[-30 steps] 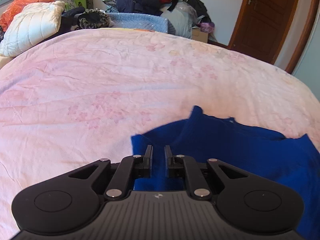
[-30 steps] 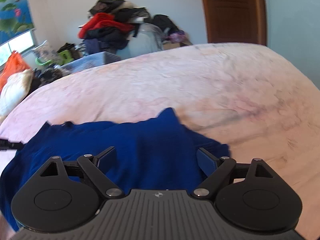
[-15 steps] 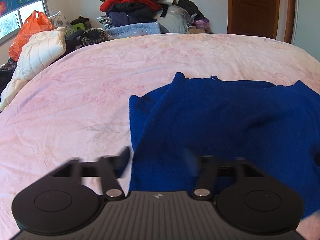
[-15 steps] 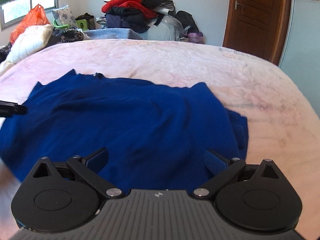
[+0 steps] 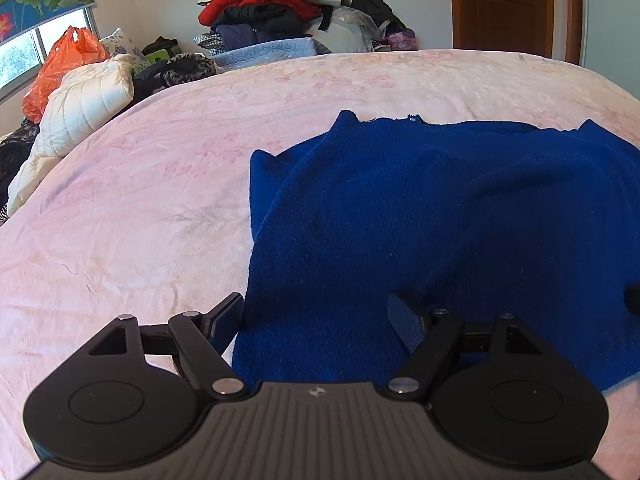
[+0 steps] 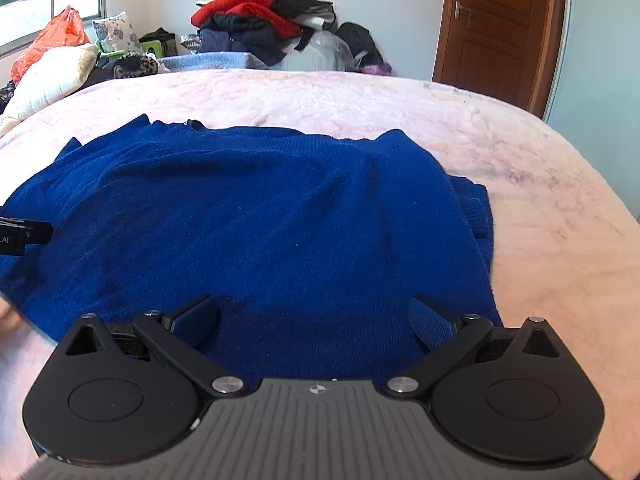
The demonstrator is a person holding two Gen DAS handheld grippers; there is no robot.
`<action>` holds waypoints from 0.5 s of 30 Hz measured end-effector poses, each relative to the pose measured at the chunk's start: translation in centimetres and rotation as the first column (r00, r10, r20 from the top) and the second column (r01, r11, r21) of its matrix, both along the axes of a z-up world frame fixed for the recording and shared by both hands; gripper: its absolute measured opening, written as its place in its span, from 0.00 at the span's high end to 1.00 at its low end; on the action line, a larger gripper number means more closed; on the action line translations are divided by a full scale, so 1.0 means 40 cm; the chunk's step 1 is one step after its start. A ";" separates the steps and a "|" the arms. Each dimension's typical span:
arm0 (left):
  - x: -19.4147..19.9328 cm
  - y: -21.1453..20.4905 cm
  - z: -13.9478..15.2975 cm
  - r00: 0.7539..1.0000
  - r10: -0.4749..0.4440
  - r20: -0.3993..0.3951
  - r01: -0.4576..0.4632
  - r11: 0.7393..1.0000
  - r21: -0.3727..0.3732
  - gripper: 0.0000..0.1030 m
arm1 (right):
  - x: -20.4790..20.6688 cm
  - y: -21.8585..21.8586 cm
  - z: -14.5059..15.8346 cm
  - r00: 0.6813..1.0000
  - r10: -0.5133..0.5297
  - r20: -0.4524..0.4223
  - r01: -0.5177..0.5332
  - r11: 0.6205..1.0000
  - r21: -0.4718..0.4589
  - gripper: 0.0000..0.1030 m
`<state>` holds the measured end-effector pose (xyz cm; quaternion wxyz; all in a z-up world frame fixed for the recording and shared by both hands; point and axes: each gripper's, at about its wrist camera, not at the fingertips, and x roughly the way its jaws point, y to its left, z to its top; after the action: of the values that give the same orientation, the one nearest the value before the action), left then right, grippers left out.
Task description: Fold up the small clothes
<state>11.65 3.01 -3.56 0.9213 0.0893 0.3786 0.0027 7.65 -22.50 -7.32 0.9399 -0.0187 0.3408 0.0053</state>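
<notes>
A dark blue knit sweater (image 5: pixel 420 216) lies spread on the pink bedspread (image 5: pixel 140 184), folded over itself with a sleeve edge showing at its left. It also shows in the right wrist view (image 6: pixel 260 216). My left gripper (image 5: pixel 316 320) is open and empty above the sweater's near left edge. My right gripper (image 6: pixel 312 320) is open and empty above the sweater's near right part. The left gripper's tip (image 6: pixel 24 234) shows at the left edge of the right wrist view.
A white quilted pillow (image 5: pixel 84 108) and an orange plastic bag (image 5: pixel 60 64) lie at the bed's far left. A pile of clothes (image 5: pixel 272 12) is stacked behind the bed. A brown wooden door (image 6: pixel 496 28) stands at the back right.
My left gripper has let go of the sweater and opened. Both grippers have pulled back and up, so the whole sweater now lies flat in view.
</notes>
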 end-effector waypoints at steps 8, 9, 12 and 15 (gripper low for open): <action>-0.010 0.005 -0.009 1.000 -0.001 0.013 0.001 1.000 0.000 0.21 | -0.020 0.001 0.011 0.999 -0.029 -0.016 0.029 1.000 -0.001 0.00; -0.012 0.009 -0.010 1.000 -0.001 0.014 0.001 1.000 -0.001 0.20 | -0.024 0.002 0.012 0.999 -0.032 -0.021 0.032 0.999 0.004 0.00; -0.026 0.023 -0.010 1.000 -0.012 0.013 0.012 1.000 -0.010 0.20 | -0.043 -0.002 0.017 0.999 -0.016 -0.044 0.017 1.000 0.018 0.00; -0.045 0.051 0.005 1.000 -0.024 0.013 0.024 0.999 -0.025 0.20 | -0.063 -0.009 0.041 0.996 0.036 -0.079 -0.034 0.999 0.019 0.01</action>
<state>9.86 5.07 -3.38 0.9247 0.0822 0.3716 -0.0124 5.12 -22.86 -5.70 0.9256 -0.0159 0.3774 0.0256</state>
